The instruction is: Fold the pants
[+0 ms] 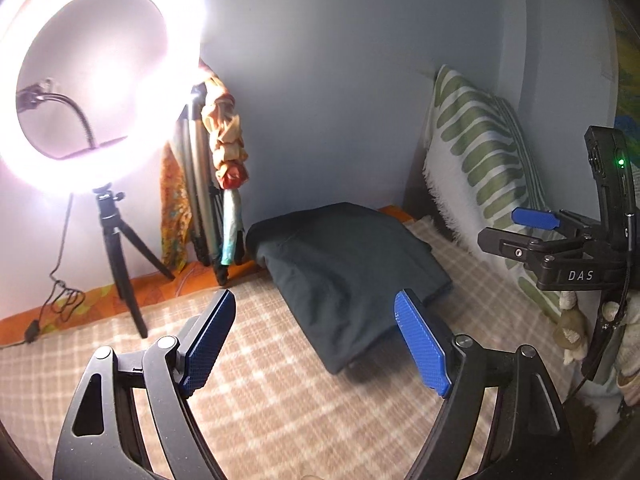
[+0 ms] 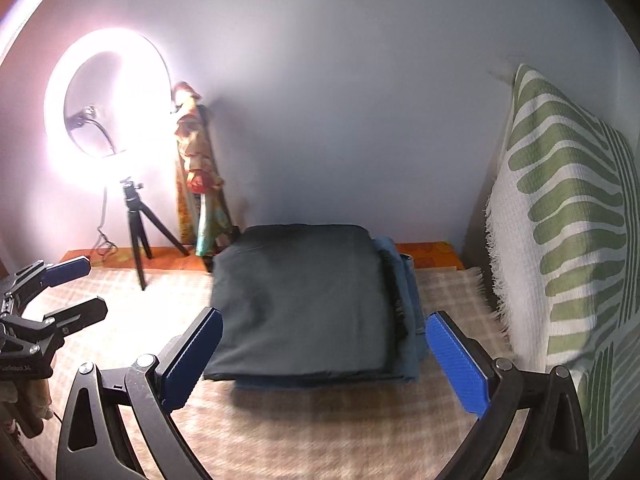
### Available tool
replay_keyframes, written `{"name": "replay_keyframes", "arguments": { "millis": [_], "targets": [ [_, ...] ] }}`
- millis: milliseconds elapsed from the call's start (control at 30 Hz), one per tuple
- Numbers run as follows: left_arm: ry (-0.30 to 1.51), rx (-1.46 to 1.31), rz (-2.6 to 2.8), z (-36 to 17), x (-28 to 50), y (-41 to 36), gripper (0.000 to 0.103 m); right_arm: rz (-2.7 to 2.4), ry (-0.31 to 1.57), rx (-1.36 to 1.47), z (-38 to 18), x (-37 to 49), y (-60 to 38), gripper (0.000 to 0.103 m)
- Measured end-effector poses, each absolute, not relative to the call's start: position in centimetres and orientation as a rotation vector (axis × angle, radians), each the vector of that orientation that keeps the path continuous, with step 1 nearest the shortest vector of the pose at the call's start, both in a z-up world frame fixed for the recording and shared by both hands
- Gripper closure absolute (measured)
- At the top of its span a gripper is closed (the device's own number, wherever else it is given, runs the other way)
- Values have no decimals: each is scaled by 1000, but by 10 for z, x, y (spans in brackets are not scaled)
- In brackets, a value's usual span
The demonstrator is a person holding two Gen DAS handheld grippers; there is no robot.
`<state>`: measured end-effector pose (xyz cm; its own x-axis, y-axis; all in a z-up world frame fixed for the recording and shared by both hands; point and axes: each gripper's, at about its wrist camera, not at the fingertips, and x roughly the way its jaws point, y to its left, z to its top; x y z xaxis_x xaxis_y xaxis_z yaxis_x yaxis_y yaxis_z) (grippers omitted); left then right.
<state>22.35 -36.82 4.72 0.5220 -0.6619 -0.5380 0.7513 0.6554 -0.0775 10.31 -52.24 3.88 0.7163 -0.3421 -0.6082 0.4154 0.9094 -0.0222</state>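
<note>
Dark grey folded pants lie on a beige checked blanket near the wall. In the right wrist view the pants sit on top of a folded blue garment. My left gripper is open and empty, held in front of the pants' near-left corner. My right gripper is open and empty, its fingers straddling the near edge of the stack without touching it. The right gripper also shows at the right of the left wrist view, and the left gripper at the left of the right wrist view.
A lit ring light on a small black tripod stands at the back left, with a cable on the blanket. A folded tripod with draped cloth leans on the wall. A green-and-white patterned cushion stands at the right.
</note>
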Motion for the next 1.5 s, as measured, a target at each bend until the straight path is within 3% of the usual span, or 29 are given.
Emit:
{"name": "replay_keyframes", "arguments": {
  "millis": [767, 1500],
  "targets": [
    [537, 160, -847, 28, 139, -278, 16, -485, 628, 136, 13, 36, -403, 0],
    [514, 176, -810, -6, 126, -269, 16, -589, 607, 116, -11, 29, -396, 0]
  ]
}}
